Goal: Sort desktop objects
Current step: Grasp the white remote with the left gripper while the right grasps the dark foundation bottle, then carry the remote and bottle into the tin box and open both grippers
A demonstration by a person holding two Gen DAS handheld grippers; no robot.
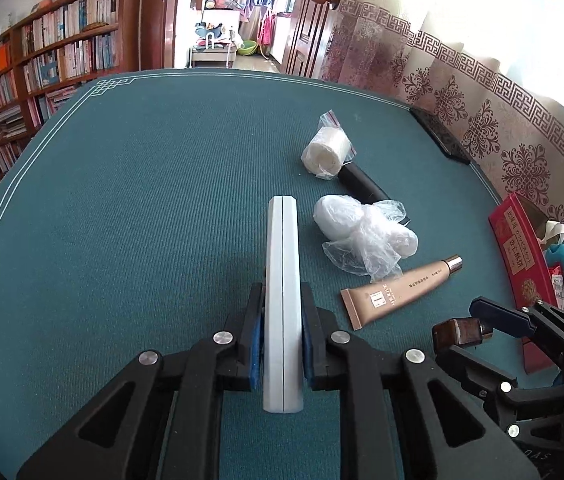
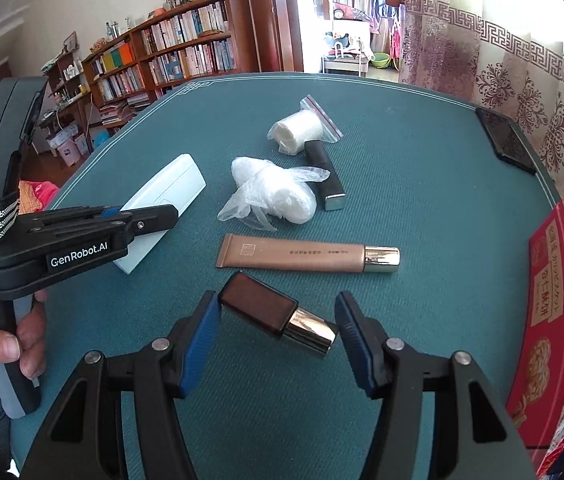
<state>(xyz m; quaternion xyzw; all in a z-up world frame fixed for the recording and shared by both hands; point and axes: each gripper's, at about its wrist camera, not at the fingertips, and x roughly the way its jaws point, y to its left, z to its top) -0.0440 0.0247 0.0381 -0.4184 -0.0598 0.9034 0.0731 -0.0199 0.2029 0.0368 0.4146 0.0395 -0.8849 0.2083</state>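
My left gripper (image 1: 282, 344) is shut on a long white flat case (image 1: 282, 280), held on edge over the green mat; it also shows in the right wrist view (image 2: 162, 204). My right gripper (image 2: 276, 330) is open, its jaws on either side of a dark brown bottle with a silver cap (image 2: 278, 318) that lies on the mat; the left blue pad touches it. A tan cosmetic tube (image 2: 306, 258) lies just beyond. A white wad in clear plastic (image 2: 272, 196), a black stick with a silver end (image 2: 326, 178) and a bagged white roll (image 2: 298, 130) lie farther off.
A red box (image 2: 546, 300) lies at the right edge of the table, with packets beside it. A black flat object (image 2: 504, 140) sits at the far right corner. A curtain hangs right, bookshelves (image 2: 170, 56) stand far left.
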